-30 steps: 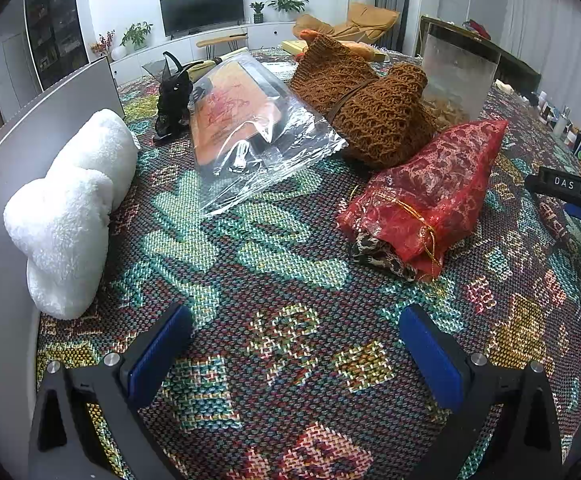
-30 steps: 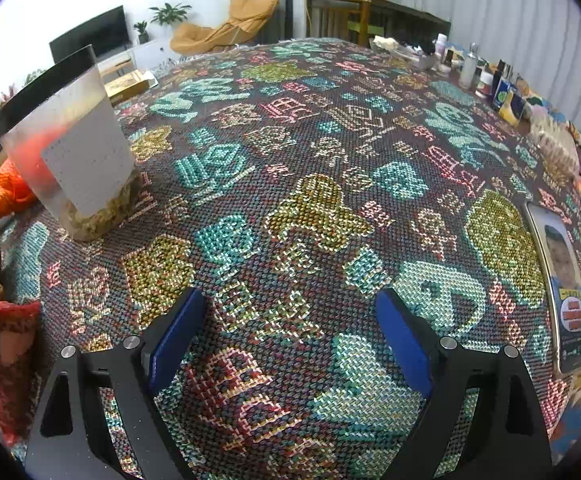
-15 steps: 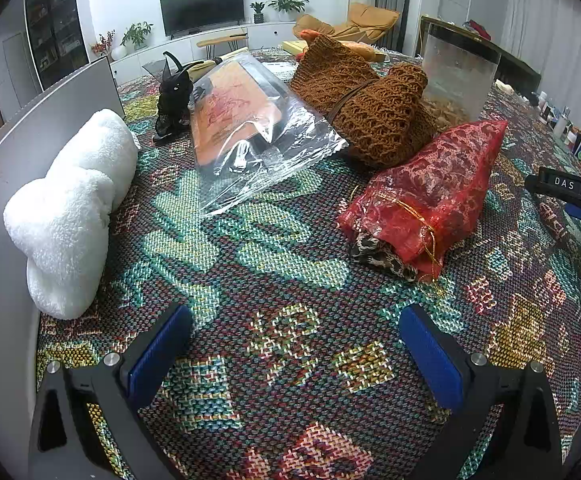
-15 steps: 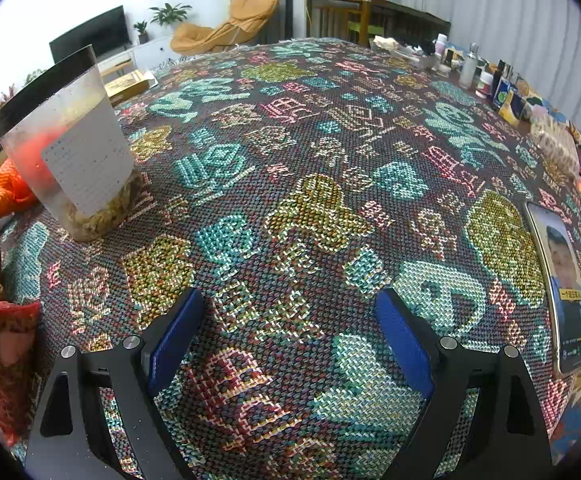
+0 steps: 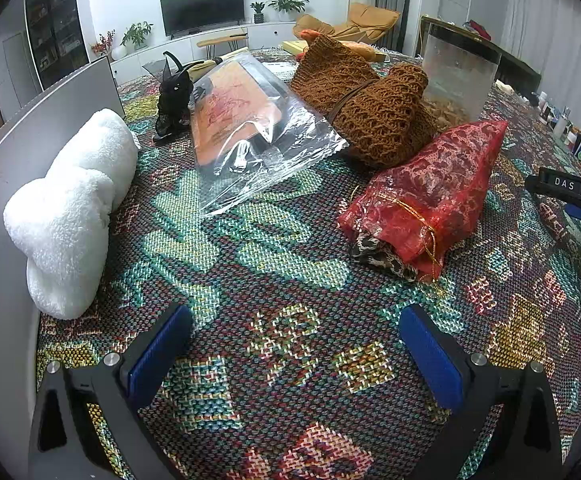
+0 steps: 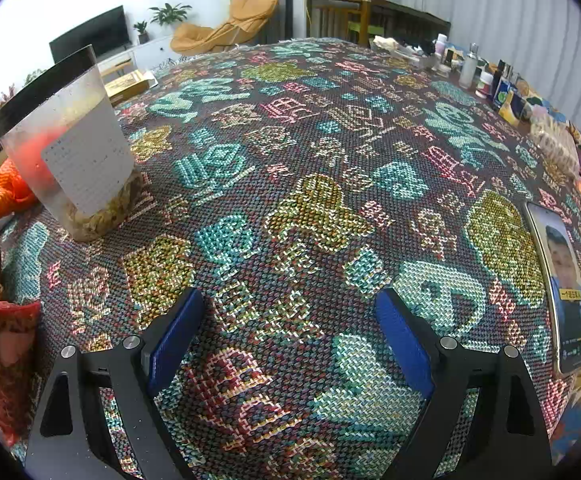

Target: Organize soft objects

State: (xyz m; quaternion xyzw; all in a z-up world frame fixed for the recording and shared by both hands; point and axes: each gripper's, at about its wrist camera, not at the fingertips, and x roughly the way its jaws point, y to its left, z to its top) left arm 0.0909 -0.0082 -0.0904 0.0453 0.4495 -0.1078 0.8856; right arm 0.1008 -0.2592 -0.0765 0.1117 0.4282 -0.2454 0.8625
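No sorting is judged to be under way yet: the soft objects are spread on the patterned tablecloth (image 5: 290,360), with the brown knit bag (image 5: 370,112) farthest, the white plush roll (image 5: 70,208) against a grey panel (image 5: 22,148), and the red mesh pouch (image 5: 426,196) nearest. A reach toward one item is called for next. The left gripper (image 5: 294,352) and right gripper (image 6: 290,336) are both held wide apart, empty, with nothing touched.

Black gripper (image 5: 295,342) frames, blue pads (image 5: 430,354), silver screws (image 5: 478,358)
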